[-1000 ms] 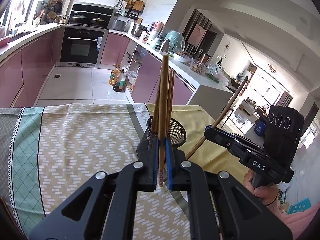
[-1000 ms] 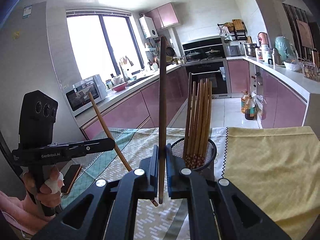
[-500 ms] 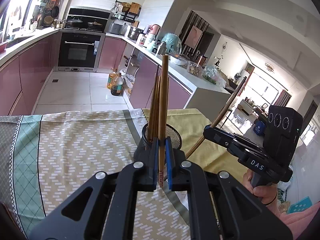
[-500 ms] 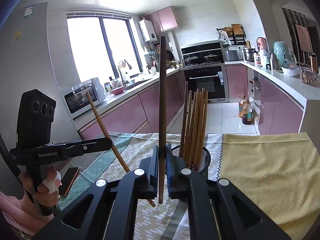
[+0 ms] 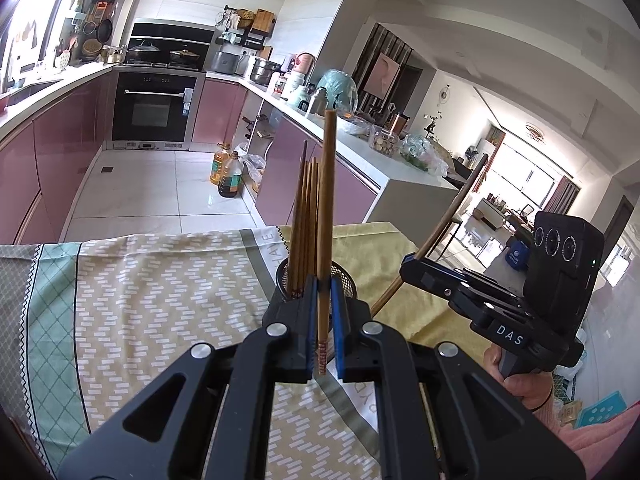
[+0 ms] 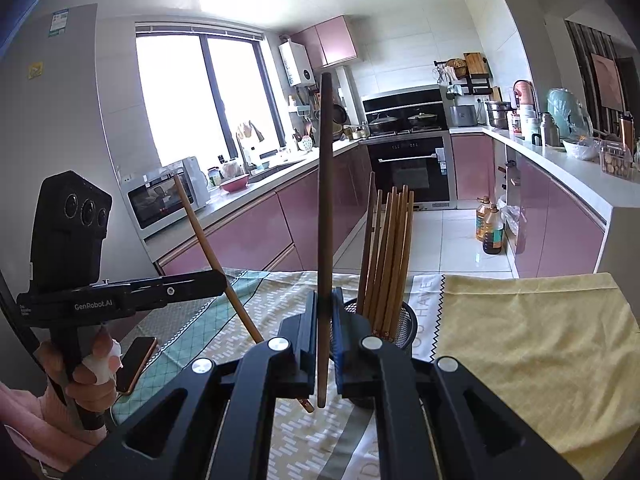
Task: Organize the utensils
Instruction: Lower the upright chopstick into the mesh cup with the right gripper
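Black wire-mesh cylindrical holder standing on desk, just beyond both grippers, on seam between patterned cloth and yellow cloth. Inside holder: bundle of brown wooden chopsticks, upright, leaning slightly, decorated red-patterned ends down at the mesh rim; same bundle in right wrist view, about seven sticks, exact count hard to tell. Holder partly hidden behind right gripper fingers.

Left gripper: blue-padded black fingers pressed together, pinching one light-brown wooden chopstick near its patterned lower end; stick upright, plain end up, directly in front of holder, not inside it. Same gripper seen side-on in right wrist view, chopstick slanting, lower end down toward cloth.

Right gripper: fingers pressed together, pinching one dark-brown wooden chopstick upright, lower tip hanging below fingers, above cloth; just left of holder, not in it. Same gripper in left wrist view, its chopstick slanting up to the right.

Desk covered by green-and-beige zigzag patterned tablecloth plus plain yellow cloth on the right side. Dark phone with orange edge flat on cloth near left hand. Right hand on gripper handle. Pink-cabinet kitchen behind.
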A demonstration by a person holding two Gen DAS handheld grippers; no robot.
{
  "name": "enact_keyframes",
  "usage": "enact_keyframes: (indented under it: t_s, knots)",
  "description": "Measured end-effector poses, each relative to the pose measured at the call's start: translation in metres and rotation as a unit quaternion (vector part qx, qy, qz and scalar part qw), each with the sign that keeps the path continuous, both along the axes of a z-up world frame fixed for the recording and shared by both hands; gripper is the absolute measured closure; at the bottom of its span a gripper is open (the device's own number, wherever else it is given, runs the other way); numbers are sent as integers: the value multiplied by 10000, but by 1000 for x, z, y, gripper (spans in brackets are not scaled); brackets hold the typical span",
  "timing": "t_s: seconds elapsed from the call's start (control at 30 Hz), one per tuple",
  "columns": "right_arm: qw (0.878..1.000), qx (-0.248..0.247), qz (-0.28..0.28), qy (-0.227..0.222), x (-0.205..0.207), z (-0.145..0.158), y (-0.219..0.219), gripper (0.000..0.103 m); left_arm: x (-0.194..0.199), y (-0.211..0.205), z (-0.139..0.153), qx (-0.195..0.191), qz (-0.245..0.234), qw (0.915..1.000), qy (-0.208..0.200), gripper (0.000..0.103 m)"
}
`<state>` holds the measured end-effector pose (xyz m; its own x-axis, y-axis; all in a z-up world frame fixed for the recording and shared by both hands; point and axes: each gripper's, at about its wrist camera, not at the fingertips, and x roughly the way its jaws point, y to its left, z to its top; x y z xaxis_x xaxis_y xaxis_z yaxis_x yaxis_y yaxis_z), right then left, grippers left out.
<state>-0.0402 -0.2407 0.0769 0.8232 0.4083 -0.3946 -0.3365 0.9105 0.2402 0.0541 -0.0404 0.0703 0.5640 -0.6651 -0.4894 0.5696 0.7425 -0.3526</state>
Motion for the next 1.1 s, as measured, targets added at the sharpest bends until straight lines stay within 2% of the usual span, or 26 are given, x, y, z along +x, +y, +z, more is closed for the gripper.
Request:
enact_keyframes:
  t_s: [1.1]
  knots:
    - [10000,-65,-4,-69,6,11,-2,97,4,-4,12,50,55,9998,-173,96]
